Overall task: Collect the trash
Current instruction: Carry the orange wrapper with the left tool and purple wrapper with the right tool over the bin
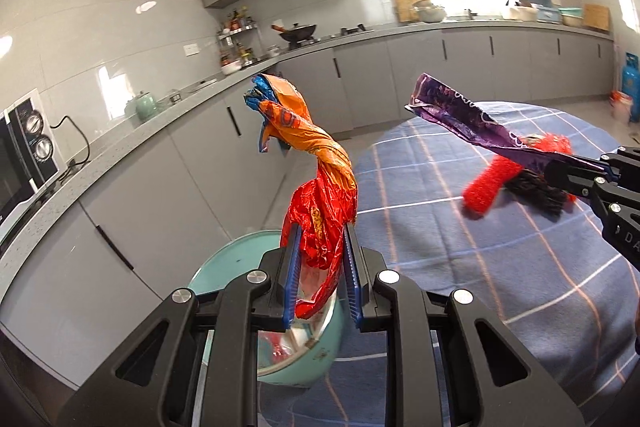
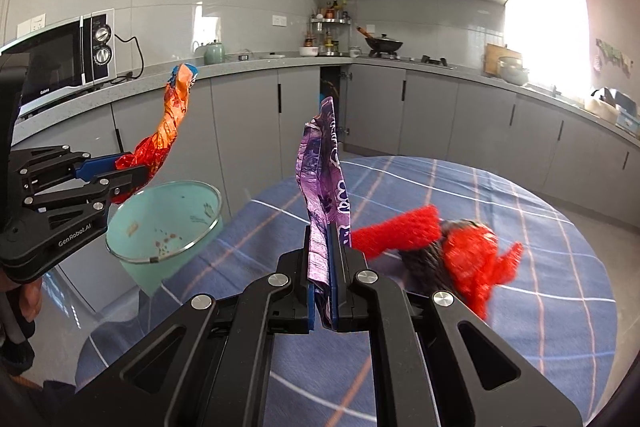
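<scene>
The orange and red wrapper (image 1: 316,179), twisted and tipped with blue, is pinched between the blue pads of the left claw (image 1: 320,267) and rises above the teal bin (image 1: 224,267), which stands just beside the table (image 1: 500,267). The purple wrapper (image 2: 324,195) is clamped flat between the pads of the right claw (image 2: 325,283) and stands upright over the table's blue checked cloth.

White printing runs along the purple wrapper, too creased to read. In the right wrist view the left claw's body reads "GenRobot.AI", and the microwave (image 2: 60,63) on the counter carries a small brand mark that looks like "Galanz". In the left wrist view only "DA" shows on the right claw (image 1: 576,163), the rest cut off at the frame edge.

The right wrist view looks into the bin and shows brown specks on its inner wall; the left wrist view sees only part of the rim, the claw covering the rest. A red and dark fuzzy thing (image 2: 460,251) lies on the table, blurred in both views.
</scene>
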The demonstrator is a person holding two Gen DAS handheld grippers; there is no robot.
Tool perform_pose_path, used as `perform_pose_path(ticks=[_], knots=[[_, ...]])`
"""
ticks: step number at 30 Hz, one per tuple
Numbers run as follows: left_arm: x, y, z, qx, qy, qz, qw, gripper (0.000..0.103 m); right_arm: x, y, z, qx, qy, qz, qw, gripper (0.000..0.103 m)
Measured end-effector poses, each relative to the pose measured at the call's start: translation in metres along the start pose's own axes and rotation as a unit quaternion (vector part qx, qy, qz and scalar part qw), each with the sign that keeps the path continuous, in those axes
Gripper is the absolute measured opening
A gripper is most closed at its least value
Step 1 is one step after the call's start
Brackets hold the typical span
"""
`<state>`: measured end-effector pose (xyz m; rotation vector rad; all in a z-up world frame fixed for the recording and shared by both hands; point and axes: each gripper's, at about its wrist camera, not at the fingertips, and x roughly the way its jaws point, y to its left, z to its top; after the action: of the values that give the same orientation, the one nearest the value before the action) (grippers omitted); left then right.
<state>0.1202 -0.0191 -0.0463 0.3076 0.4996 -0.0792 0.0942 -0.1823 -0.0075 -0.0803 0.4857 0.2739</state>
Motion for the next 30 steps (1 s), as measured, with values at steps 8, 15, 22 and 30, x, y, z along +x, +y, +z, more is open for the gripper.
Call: perform_pose_path(ticks=[8, 15, 22, 30], knots=[[0.015, 0.032, -0.002, -0.03, 0.004, 0.03, 0.9991, 0.021, 0.026, 0.017, 0.016, -0.006, 0.001, 0.018, 1.0, 0.006], [0.016, 0.052, -0.003, -0.032, 0.0, 0.064, 0.9974, 0.021, 0.046, 0.039, 0.029, -0.02, 0.002, 0.034, 0.999, 0.006], [0.023, 0.07, -0.003, -0.039, 0.01, 0.081, 0.9959, 0.021, 0.058, 0.054, 0.037, -0.027, 0.001, 0.048, 0.998, 0.006], [0.025, 0.08, -0.003, -0.051, 0.014, 0.085, 0.995, 0.021, 0.071, 0.064, 0.043, -0.031, 0.002, 0.061, 0.998, 0.006]])
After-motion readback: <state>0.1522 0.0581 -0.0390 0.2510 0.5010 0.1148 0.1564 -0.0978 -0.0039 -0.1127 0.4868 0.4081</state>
